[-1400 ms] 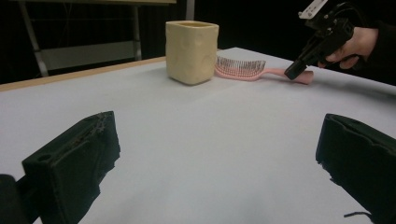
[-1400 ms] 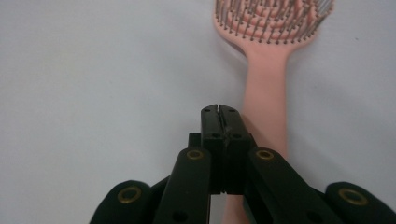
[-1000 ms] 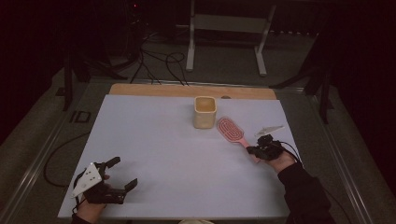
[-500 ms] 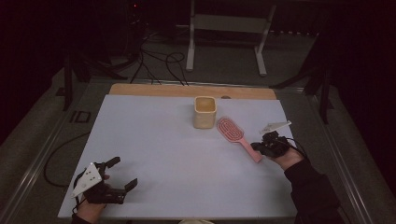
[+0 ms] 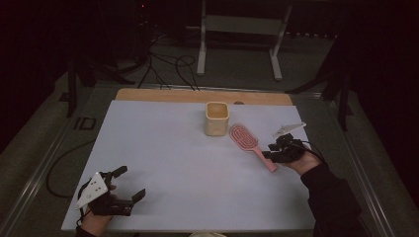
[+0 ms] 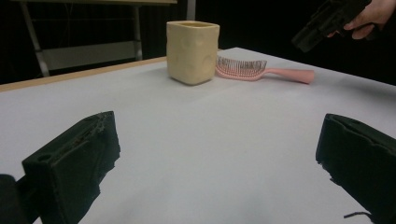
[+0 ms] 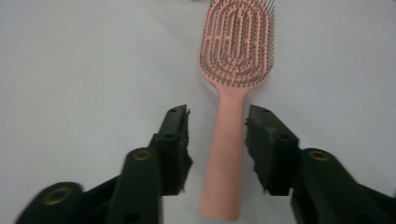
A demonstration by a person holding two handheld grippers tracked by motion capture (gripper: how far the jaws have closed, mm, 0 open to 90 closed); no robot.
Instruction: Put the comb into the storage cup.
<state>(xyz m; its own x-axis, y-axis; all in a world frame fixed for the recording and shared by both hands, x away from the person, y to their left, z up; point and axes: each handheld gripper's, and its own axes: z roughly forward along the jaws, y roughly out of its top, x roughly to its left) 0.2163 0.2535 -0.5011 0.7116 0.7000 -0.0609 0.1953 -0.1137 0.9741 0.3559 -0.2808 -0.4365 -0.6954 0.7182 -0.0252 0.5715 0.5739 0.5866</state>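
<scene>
Pink plastic hairbrush (image 7: pixel 236 93) | centre of the right gripper view, flat on white table (image 5: pixel 163 148), beside cup (image 5: pixel 216 118) | likely light, stiff, smooth; take mid-handle | right gripper (image 7: pixel 217 135) jaws just opening, astride handle, untouching | left gripper (image 5: pixel 129 183) wide, empty.

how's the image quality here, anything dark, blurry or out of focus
High view: dim, the room around the table nearly black, the right tool a dark shape against the sheet. Left gripper view: the cup and hairbrush fairly sharp, its own near jaws soft. Right gripper view: the brush handle is clear between the open jaws, the bristles slightly soft, lower left jaw blurred.
</scene>
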